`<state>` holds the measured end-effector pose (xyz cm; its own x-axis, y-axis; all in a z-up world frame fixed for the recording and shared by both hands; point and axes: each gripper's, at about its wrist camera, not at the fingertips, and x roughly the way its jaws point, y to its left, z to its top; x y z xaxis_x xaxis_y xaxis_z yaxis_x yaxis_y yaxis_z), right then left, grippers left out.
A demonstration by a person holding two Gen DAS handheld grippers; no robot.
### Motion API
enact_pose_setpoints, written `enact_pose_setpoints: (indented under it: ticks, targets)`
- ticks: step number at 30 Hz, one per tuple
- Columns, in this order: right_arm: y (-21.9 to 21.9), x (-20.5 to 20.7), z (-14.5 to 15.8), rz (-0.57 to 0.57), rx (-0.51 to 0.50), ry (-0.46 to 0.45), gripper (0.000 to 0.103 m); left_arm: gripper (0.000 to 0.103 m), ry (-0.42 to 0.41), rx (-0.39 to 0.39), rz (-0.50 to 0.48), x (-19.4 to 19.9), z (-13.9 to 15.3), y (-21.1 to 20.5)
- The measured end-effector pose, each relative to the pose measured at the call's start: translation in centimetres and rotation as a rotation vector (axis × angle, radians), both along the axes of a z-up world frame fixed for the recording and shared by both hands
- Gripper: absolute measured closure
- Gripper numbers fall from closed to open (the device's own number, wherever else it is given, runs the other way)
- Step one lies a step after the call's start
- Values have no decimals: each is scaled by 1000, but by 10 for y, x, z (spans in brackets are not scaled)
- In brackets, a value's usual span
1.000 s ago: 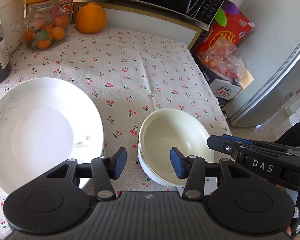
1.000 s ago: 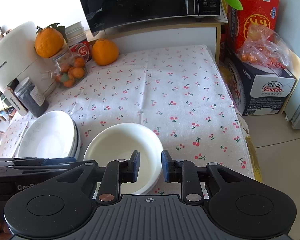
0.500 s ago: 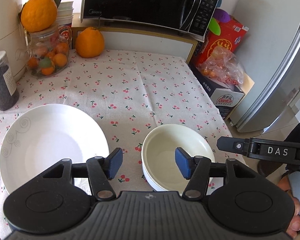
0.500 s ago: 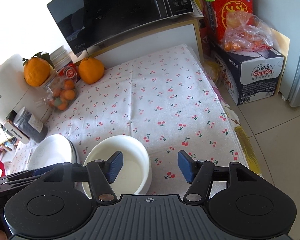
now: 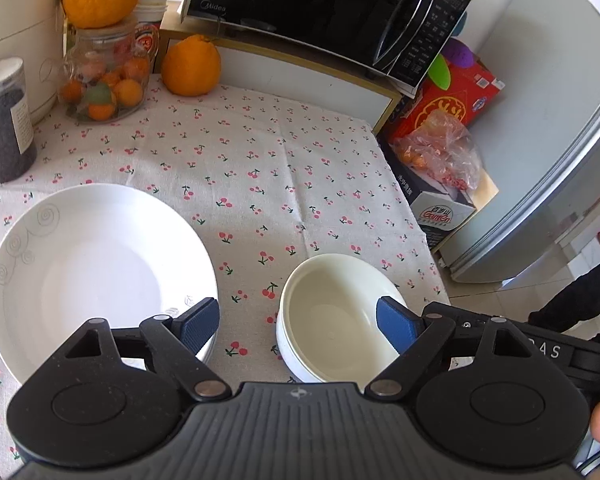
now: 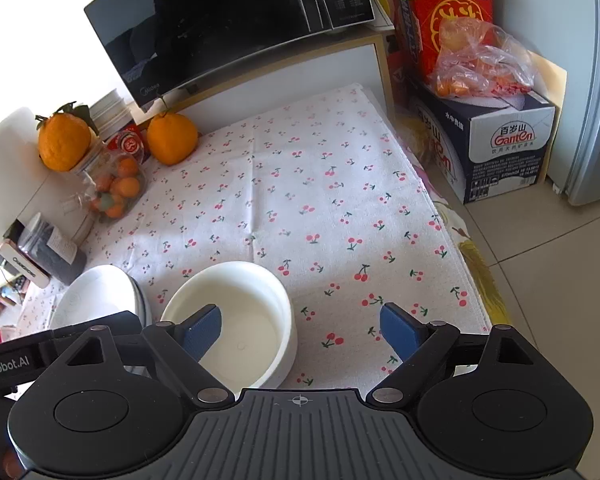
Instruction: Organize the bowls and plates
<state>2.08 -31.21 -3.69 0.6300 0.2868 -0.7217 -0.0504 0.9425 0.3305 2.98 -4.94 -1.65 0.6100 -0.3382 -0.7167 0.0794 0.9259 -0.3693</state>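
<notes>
Surface (image 5: 260, 168) — cherry-print cloth, its far half bare between the fruit jar (image 5: 100, 76) and the right edge. That edge drops to floor beside a carton (image 6: 500, 136); a microwave (image 5: 320, 12) overhangs the back.

Plates (image 5: 96, 276): a stack at the near left, at least 2 rims visible in the right wrist view (image 6: 100, 292), count otherwise uncertain.

Bowls (image 5: 332, 312): 2 nested, just right of the plates, near the front-right corner of the cloth.

Left hand-held gripper (image 5: 298, 326): fingers wide apart, holding nothing, one pad (image 5: 198, 324) over the plate rim, the other over the bowl's right rim.

Right hand-held gripper (image 6: 300, 330): fully spread, empty, left pad (image 6: 202, 334) above the bowl's hollow, the other over bare cloth.

Judgement: both stacks appear formed and released — the task looks at or near its end. Any further move would be a straight withdrawal upward and back, or a nudge of the bowls inward from the corner. Open room lies ahead; the right side offers least margin.
</notes>
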Motion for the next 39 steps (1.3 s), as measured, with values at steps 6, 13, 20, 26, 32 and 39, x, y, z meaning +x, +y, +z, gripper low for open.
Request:
enact_pose_setpoints:
  ticks: [6, 13, 20, 26, 32, 39]
  targets:
    - [-2, 3, -4, -28, 31, 31, 14, 41, 20, -31, -15, 1, -5, -2]
    - [1, 4, -6, -33, 39, 31, 15, 68, 55, -49, -27, 6, -16, -2]
    - [10, 7, -14, -12, 34, 60, 22, 70, 72, -35, -18, 11, -22, -3]
    - [16, 12, -23, -4, 23, 94, 44, 70, 80, -4, -26, 14, -30, -6]
    - [20, 16, -31, -9, 8, 133, 60, 74, 88, 35, -52, 17, -39, -14]
    - [26, 20, -38, 12, 2, 159, 75, 82, 100, 57, -69, 20, -44, -19]
